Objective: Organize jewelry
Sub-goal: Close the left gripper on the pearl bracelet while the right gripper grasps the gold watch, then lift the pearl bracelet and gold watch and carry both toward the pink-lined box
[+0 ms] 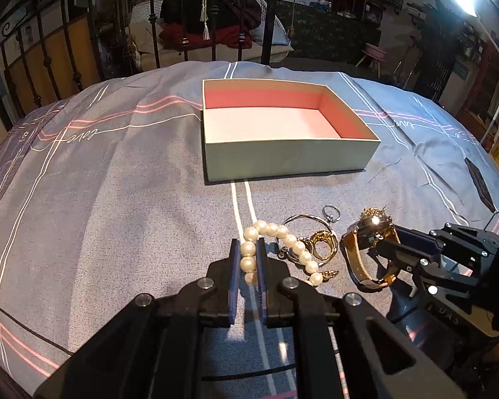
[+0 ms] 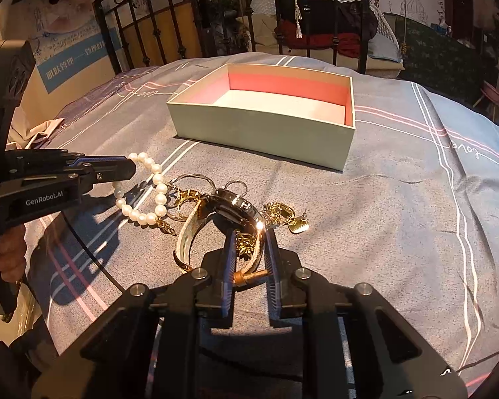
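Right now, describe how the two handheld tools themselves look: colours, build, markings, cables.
Both are matte black with angular linkage arms joined by silver round-head pins. The left tool has flat, narrow fingers with blue inner pads; in the right wrist view its side reads "GenRobot.AI" in white, with a blue accent stripe and a thin black cable trailing below. The right tool matches, with ribbed blue pads.

Warm light from upper right, long shadows leftward, watch (image 2: 246, 207) glare, fisheye-bent edges.
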A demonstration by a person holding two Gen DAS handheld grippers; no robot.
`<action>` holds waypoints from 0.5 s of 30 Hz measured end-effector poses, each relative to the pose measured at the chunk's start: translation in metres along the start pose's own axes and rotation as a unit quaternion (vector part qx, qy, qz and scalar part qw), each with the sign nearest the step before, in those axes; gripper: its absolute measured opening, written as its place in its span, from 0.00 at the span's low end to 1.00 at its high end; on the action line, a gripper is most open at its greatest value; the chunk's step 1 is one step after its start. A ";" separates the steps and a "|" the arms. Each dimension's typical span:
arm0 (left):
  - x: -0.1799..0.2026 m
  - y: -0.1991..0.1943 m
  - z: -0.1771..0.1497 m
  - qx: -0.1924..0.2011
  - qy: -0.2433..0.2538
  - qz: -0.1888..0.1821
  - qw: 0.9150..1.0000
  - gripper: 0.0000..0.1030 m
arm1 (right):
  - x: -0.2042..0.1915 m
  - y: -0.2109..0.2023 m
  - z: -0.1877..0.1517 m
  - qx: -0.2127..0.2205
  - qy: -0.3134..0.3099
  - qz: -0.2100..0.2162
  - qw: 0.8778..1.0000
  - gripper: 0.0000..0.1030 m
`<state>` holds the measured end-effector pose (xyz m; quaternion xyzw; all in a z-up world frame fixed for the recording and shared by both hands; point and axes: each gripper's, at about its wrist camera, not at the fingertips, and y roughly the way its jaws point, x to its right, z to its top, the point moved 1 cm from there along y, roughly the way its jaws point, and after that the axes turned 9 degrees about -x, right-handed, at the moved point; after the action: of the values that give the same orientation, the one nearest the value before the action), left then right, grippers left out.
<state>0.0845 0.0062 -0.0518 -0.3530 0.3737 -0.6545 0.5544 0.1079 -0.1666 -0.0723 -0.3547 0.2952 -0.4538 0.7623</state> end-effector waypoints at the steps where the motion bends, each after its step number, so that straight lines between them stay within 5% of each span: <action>1: 0.000 -0.001 0.000 0.001 -0.001 -0.001 1.000 0.09 | 0.000 -0.002 0.000 0.005 -0.001 0.001 1.000 0.18; 6: 0.000 -0.005 -0.001 0.004 -0.005 -0.003 1.000 0.09 | -0.002 -0.008 0.002 0.011 -0.015 -0.009 1.000 0.07; 15: 0.003 -0.007 -0.002 0.008 -0.003 -0.006 1.000 0.09 | 0.007 0.001 0.001 -0.004 0.004 -0.009 1.000 0.05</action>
<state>0.0791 0.0040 -0.0459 -0.3528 0.3648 -0.6599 0.5541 0.1118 -0.1729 -0.0733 -0.3585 0.2967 -0.4612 0.7555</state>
